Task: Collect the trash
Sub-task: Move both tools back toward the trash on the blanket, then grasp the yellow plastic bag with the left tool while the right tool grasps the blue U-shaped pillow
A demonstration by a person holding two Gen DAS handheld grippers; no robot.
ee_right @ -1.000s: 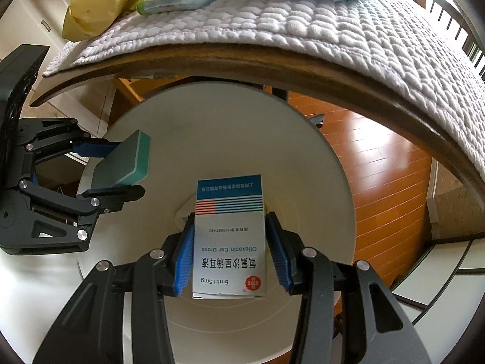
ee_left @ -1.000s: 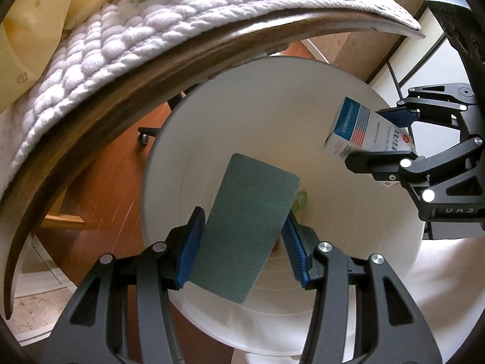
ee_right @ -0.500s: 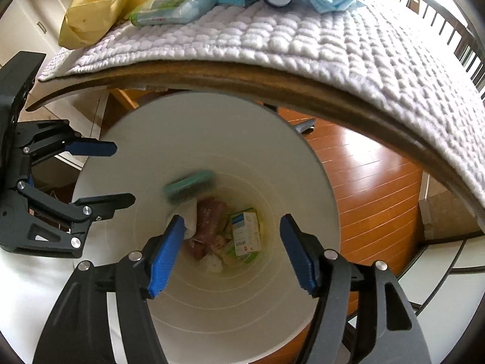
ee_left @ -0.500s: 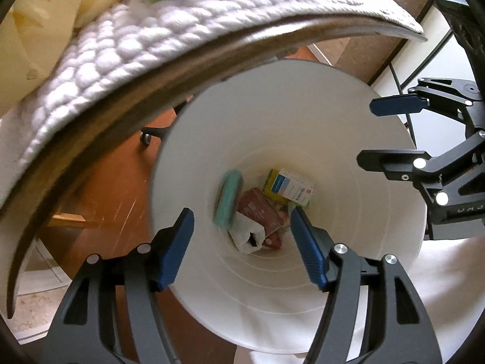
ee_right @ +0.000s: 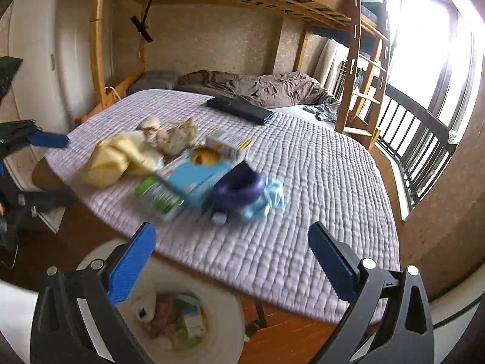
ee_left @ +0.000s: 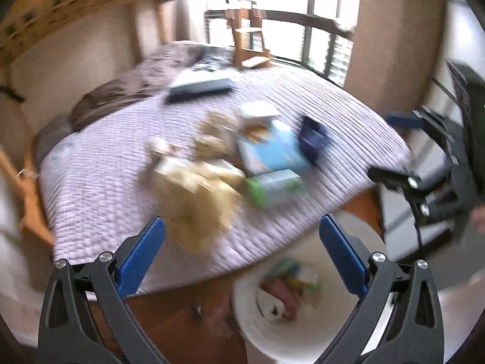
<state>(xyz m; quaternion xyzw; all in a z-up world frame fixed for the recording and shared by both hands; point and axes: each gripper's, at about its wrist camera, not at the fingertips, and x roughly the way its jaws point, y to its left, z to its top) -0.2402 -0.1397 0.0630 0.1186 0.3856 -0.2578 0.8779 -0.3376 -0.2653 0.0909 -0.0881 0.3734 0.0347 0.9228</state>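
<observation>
A white bin [ee_right: 224, 321] stands on the floor below the bed edge, with several pieces of trash inside; it also shows in the left wrist view [ee_left: 251, 327]. Both grippers are open and empty, raised above the bin and facing the bed: the left gripper [ee_left: 242, 261] and the right gripper [ee_right: 230, 261]. On the quilt lie a yellow bag [ee_right: 112, 160], crumpled paper [ee_right: 175, 136], a green wipes pack [ee_right: 157, 197], a blue box [ee_right: 197, 179], a small white box [ee_right: 227, 144], a purple round object [ee_right: 239, 186] and a light blue cloth [ee_right: 269, 197]. The left wrist view is blurred.
A dark flat device [ee_right: 239, 107] lies farther back on the lilac quilt [ee_right: 318, 182]. A grey blanket [ee_right: 266, 86] is bunched at the wall. A wooden bunk frame and ladder [ee_right: 357, 69] stand at the right. Wood floor [ee_right: 288, 333] surrounds the bin.
Both grippers opened and dropped the green sponge and the medicine box into the bin, then lifted and tilted up from the bin toward the bed top.
</observation>
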